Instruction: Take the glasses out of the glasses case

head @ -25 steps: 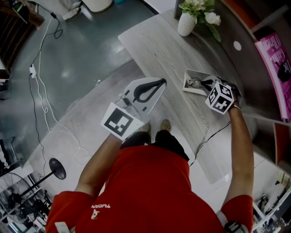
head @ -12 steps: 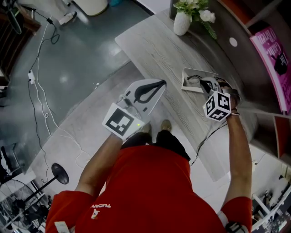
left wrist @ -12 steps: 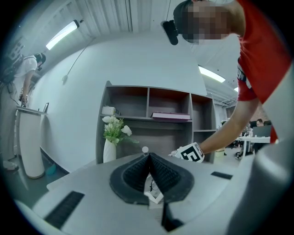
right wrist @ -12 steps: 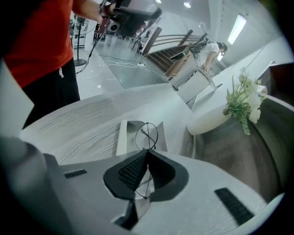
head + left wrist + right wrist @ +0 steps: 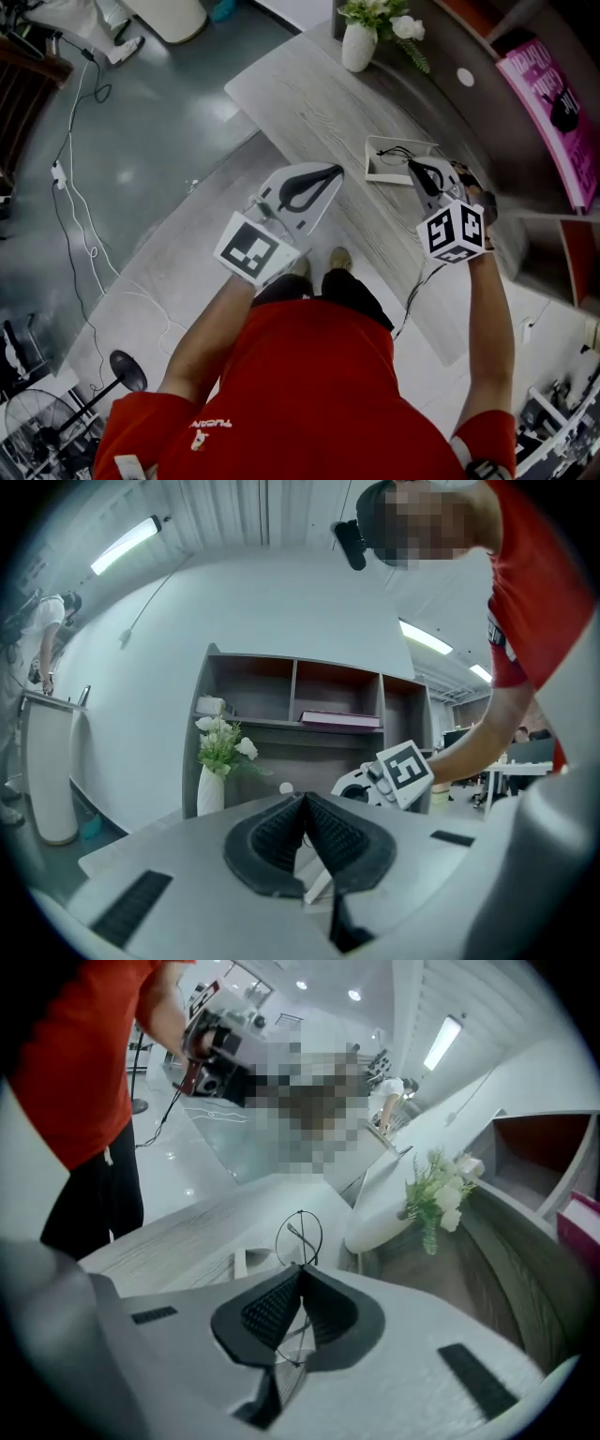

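Nearly done, I judge: the right gripper pinches the glasses above the open glasses case; the left gripper is closed, empty.

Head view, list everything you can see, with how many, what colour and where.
table: one, grey wood grain, centre
glasses case: one, white, open, on the table at right
glasses: one pair, thin black wire, pinched in the right hand-held gripper
vase: one, white, table's far end
flowers: one bunch, white and green, in the vase
sign: one, pink, shelf at right
cables: several, mostly white, floor at left
left hand-held gripper: one, white, shut, empty, centre
right hand-held gripper: one, white, near the case
person: one, red shirt, bottom
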The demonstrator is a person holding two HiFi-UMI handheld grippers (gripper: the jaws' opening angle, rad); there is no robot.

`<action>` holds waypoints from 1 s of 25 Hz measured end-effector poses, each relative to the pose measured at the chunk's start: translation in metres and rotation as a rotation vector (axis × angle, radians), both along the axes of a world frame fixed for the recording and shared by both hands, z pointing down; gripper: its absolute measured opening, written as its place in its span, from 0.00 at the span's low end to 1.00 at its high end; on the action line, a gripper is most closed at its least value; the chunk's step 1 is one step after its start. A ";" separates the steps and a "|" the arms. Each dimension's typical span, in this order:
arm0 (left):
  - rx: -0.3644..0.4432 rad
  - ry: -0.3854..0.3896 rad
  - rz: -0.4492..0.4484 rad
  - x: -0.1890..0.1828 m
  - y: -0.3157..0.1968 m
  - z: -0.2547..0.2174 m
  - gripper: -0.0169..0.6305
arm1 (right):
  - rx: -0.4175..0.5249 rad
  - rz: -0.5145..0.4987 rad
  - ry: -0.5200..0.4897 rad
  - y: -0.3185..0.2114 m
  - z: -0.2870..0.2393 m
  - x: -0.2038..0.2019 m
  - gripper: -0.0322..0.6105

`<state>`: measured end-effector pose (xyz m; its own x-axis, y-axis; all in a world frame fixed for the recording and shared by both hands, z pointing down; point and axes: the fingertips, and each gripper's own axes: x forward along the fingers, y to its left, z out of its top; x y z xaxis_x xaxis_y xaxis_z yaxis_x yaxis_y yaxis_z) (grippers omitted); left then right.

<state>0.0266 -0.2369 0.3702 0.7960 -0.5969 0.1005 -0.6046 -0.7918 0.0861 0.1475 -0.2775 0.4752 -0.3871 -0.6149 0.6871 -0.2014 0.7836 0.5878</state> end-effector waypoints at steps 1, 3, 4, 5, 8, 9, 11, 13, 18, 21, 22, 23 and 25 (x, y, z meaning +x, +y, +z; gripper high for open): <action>0.004 0.003 0.005 0.001 0.001 -0.001 0.04 | 0.010 0.010 -0.026 0.002 -0.010 -0.002 0.07; 0.012 0.007 0.014 0.004 0.002 -0.004 0.04 | 0.034 0.029 -0.072 0.006 -0.029 -0.005 0.07; 0.016 0.011 0.018 0.006 0.003 -0.006 0.04 | 0.045 0.038 -0.095 0.008 -0.039 -0.007 0.07; 0.021 0.014 0.022 0.007 0.003 -0.008 0.04 | 0.057 0.046 -0.117 0.011 -0.049 -0.009 0.07; 0.040 0.021 0.032 0.011 0.006 -0.015 0.04 | 0.081 0.066 -0.188 0.023 -0.078 -0.017 0.07; 0.046 0.022 0.036 0.013 0.007 -0.017 0.04 | 0.088 0.072 -0.213 0.028 -0.087 -0.020 0.07; 0.058 0.024 0.042 0.016 0.007 -0.021 0.04 | 0.106 0.086 -0.262 0.036 -0.102 -0.025 0.07; 0.071 0.026 0.046 0.019 0.008 -0.025 0.04 | 0.125 0.102 -0.304 0.044 -0.115 -0.029 0.07; 0.087 0.026 0.054 0.025 0.012 -0.028 0.04 | 0.156 0.155 -0.398 0.062 -0.137 -0.032 0.07; 0.093 0.036 0.066 0.029 0.017 -0.030 0.04 | 0.171 0.200 -0.472 0.070 -0.150 -0.033 0.07; 0.095 0.038 0.070 0.029 0.019 -0.031 0.04 | 0.177 0.212 -0.506 0.073 -0.155 -0.034 0.07; 0.098 0.041 0.074 0.029 0.021 -0.032 0.04 | 0.183 0.221 -0.543 0.077 -0.161 -0.036 0.07; 0.105 0.045 0.079 0.029 0.024 -0.036 0.04 | 0.187 0.238 -0.608 0.085 -0.171 -0.039 0.07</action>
